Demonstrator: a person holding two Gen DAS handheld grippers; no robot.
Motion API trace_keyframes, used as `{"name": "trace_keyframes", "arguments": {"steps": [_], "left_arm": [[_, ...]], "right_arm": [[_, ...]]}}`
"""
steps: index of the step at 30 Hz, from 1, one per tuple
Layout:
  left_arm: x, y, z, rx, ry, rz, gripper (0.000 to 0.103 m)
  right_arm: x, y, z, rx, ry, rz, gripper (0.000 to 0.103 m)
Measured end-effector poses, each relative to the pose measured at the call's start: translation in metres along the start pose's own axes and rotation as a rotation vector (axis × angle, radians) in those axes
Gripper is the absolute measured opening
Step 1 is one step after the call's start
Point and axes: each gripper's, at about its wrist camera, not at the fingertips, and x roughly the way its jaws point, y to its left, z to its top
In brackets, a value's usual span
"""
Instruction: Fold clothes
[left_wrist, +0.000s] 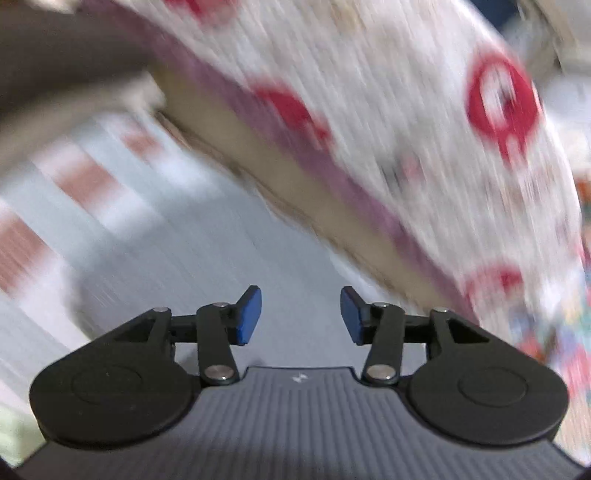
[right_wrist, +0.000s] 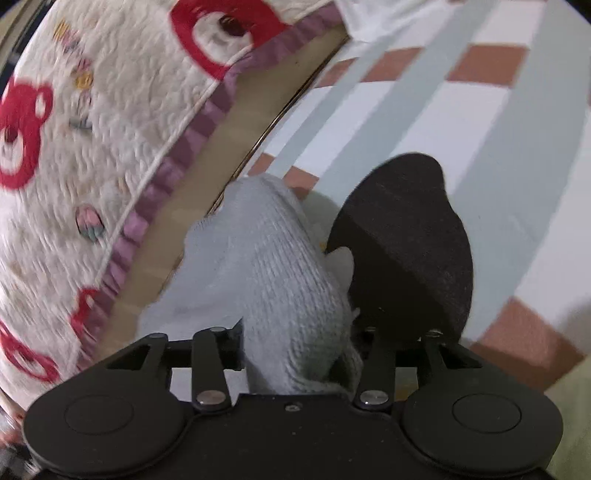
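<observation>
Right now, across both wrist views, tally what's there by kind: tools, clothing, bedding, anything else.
Tools: 2 (left tool, right tool)
Pale grey knit garment: 1, lying between the right tool's fingers
Black felt-like item: 1, kind unclear
Bear-print quilt: 1
Total: 5

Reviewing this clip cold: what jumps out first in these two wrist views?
The cream quilt with red bear faces fills the upper left of the right wrist view and sweeps, blurred, across the top of the left wrist view. In the right view a pale grey knit garment lies bunched between the fingers of the right gripper, beside a black rounded object. The left gripper stands open and empty, blue pads apart.
</observation>
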Motion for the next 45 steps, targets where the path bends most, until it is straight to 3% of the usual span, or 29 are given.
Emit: {"name": "trace_keyframes", "arguments": {"steps": [2, 3, 4, 9, 13, 16, 19, 21, 24, 26, 29, 30, 32, 34, 36, 38, 43, 45], "left_arm": [[0.031, -0.004, -0.024, -0.049, 0.118, -0.038, 0.046], [0.046, -0.003, -0.036, -0.088, 0.177, -0.039, 0.046], [0.059, -0.001, -0.047, -0.094, 0.227, -0.009, 0.046], [0.068, -0.01, -0.05, 0.054, 0.265, 0.035, 0.044], [0.06, -0.011, -0.05, 0.064, 0.249, 0.047, 0.044], [0.042, -0.013, -0.036, 0.091, 0.176, 0.08, 0.047], [0.033, 0.007, -0.008, 0.011, 0.09, 0.113, 0.06], [0.038, 0.034, 0.009, -0.088, 0.106, 0.115, 0.061], [0.042, 0.074, 0.017, -0.214, 0.148, 0.104, 0.057], [0.035, 0.093, 0.017, -0.299, 0.133, 0.077, 0.057], [0.016, 0.109, 0.025, -0.349, 0.069, 0.071, 0.058], [0.009, 0.113, 0.03, -0.333, 0.053, 0.104, 0.05], [-0.002, 0.124, 0.037, -0.311, 0.035, 0.165, 0.056], [-0.008, 0.138, 0.042, -0.345, 0.029, 0.158, 0.056], [-0.011, 0.151, 0.044, -0.42, 0.02, 0.11, 0.056], [-0.013, 0.153, 0.046, -0.417, 0.023, 0.108, 0.056], [-0.011, 0.157, 0.045, -0.443, 0.031, 0.092, 0.056], [-0.007, 0.162, 0.045, -0.464, 0.038, 0.099, 0.056]], "right_arm": [[-0.003, -0.002, 0.0, 0.018, -0.005, 0.011, 0.049], [-0.005, 0.002, 0.0, -0.019, -0.009, 0.004, 0.039], [-0.007, 0.01, 0.0, -0.082, -0.016, 0.002, 0.036], [-0.022, 0.053, -0.005, -0.329, -0.076, 0.072, 0.031], [-0.027, 0.087, -0.01, -0.441, -0.092, 0.112, 0.03], [-0.029, 0.131, -0.012, -0.54, -0.092, 0.158, 0.029], [-0.026, 0.192, -0.016, -0.609, -0.076, 0.237, 0.028], [-0.021, 0.234, -0.03, -0.66, -0.051, 0.292, 0.028], [-0.004, 0.289, -0.067, -0.748, 0.013, 0.344, 0.028], [0.024, 0.315, -0.104, -0.795, 0.086, 0.358, 0.028], [0.076, 0.328, -0.162, -0.845, 0.22, 0.291, 0.027], [0.091, 0.325, -0.177, -0.855, 0.262, 0.252, 0.027], [0.113, 0.316, -0.2, -0.851, 0.321, 0.197, 0.027], [0.116, 0.307, -0.212, -0.883, 0.318, 0.177, 0.027], [0.108, 0.303, -0.214, -0.901, 0.294, 0.197, 0.027], [0.102, 0.302, -0.206, -0.875, 0.29, 0.23, 0.027], [0.085, 0.314, -0.166, -0.595, 0.291, 0.331, 0.027], [0.077, 0.331, -0.16, -0.537, 0.28, 0.369, 0.027]]}}
